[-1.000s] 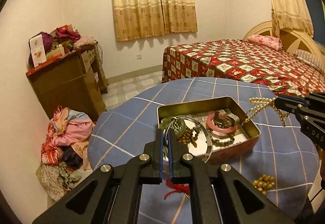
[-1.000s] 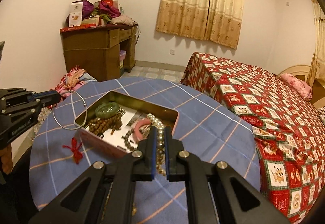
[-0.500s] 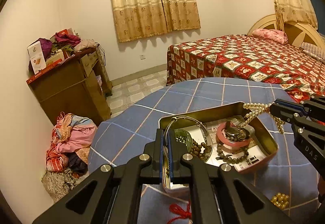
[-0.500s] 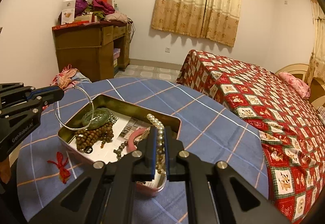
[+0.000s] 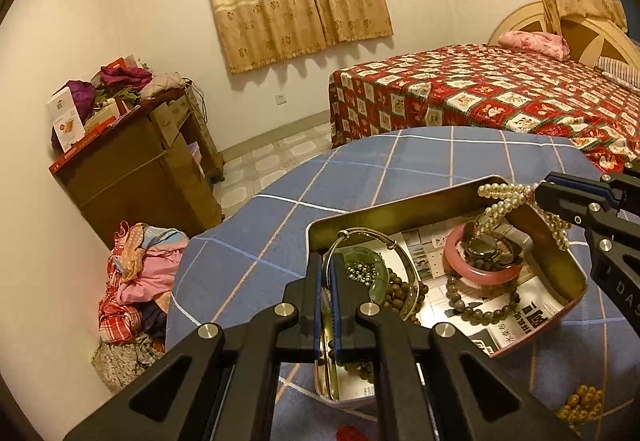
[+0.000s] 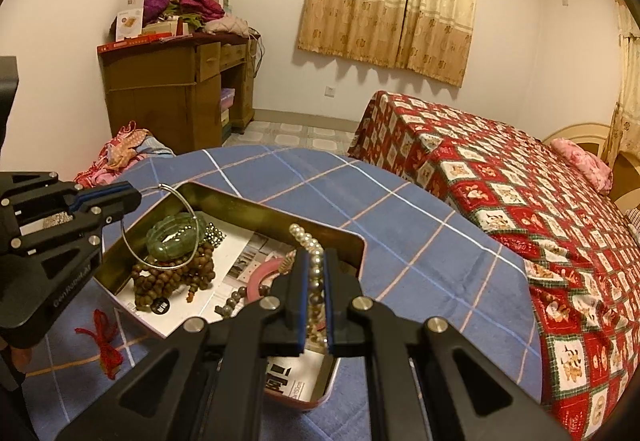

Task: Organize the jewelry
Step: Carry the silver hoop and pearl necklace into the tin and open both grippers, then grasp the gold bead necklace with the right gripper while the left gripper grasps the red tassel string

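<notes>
Both loads have come down over the tin (image 5: 560, 273): bangle (image 5: 404, 265) pinched in my left fingers (image 5: 328, 269), pearls (image 6: 314, 261) pinched in my right fingers (image 6: 316, 273). Placing step; next, lower further, then let go.

The open gold-lined metal tin (image 6: 276, 219) is crowded with beads and bangles, leaving only bare printed paper lining (image 6: 236, 261) mid-tin. Its raised walls bar level entry. The surrounding blue checked tablecloth (image 6: 420, 241) lies mostly free.
</notes>
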Demonstrator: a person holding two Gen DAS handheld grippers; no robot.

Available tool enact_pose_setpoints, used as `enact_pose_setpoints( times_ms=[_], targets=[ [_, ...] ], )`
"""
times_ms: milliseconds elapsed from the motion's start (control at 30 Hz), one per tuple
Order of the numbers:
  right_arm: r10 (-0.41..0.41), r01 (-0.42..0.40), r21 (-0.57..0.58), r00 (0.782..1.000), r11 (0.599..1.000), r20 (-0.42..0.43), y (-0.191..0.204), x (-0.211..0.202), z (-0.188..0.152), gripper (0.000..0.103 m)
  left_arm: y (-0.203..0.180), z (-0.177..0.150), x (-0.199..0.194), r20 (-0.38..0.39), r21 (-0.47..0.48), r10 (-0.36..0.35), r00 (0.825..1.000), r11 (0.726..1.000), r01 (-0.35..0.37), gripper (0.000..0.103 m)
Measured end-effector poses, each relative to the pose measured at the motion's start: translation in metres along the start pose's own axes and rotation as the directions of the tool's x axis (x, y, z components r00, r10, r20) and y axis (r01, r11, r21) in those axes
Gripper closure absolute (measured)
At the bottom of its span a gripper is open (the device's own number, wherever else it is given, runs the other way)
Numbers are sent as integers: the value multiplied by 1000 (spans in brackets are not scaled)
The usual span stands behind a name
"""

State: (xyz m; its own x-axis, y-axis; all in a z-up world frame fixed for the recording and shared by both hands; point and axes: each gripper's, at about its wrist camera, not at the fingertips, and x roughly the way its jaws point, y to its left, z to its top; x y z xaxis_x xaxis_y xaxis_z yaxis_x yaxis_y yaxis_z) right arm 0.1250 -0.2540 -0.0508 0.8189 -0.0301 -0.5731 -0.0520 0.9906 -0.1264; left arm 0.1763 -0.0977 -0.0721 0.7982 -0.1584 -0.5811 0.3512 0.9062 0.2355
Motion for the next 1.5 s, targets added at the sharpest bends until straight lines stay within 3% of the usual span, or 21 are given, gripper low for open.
enact_pose_setpoints(
  times_ms=[500,567,633,700,767,967,1133,1267,1500],
  targets=[
    [6,-7,-10,997,1000,-74,6,18,-10,91,-3,-4,16,-41,45,31,999,999,-29,98],
    [-1,0,-9,997,1000,-80,6,16,-12,76,-2,-4,13,-42,49,56,998,997,-54,87],
    [-13,13,-2,997,1000,-75,5,12,-14,59,1,-5,6,-21,39,74,997,997,-74,32],
    [-26,27,11,997,1000,-77,4,8,-16,52,5,-8,-8,36,30,107,994,994,-108,17],
    [-37,39,23,996,999,-83,3,4,-19,51,8,-10,-15,38,28,88,995,996,-89,17],
    [-89,98,66,989,993,-122,3,-22,-34,48,21,-36,-37,8,-21,131,991,991,-131,17],
    [-124,138,93,982,986,-142,8,-47,-51,33,19,-68,-47,-54,-58,137,989,988,-140,17],
    [-109,128,119,982,985,-155,18,-65,-71,33,7,-82,-46,-104,-77,105,989,991,-114,17],
    [-82,110,159,981,981,-175,35,-73,-94,32,-7,-91,-49,-133,-40,162,978,985,-169,17]
  ],
)
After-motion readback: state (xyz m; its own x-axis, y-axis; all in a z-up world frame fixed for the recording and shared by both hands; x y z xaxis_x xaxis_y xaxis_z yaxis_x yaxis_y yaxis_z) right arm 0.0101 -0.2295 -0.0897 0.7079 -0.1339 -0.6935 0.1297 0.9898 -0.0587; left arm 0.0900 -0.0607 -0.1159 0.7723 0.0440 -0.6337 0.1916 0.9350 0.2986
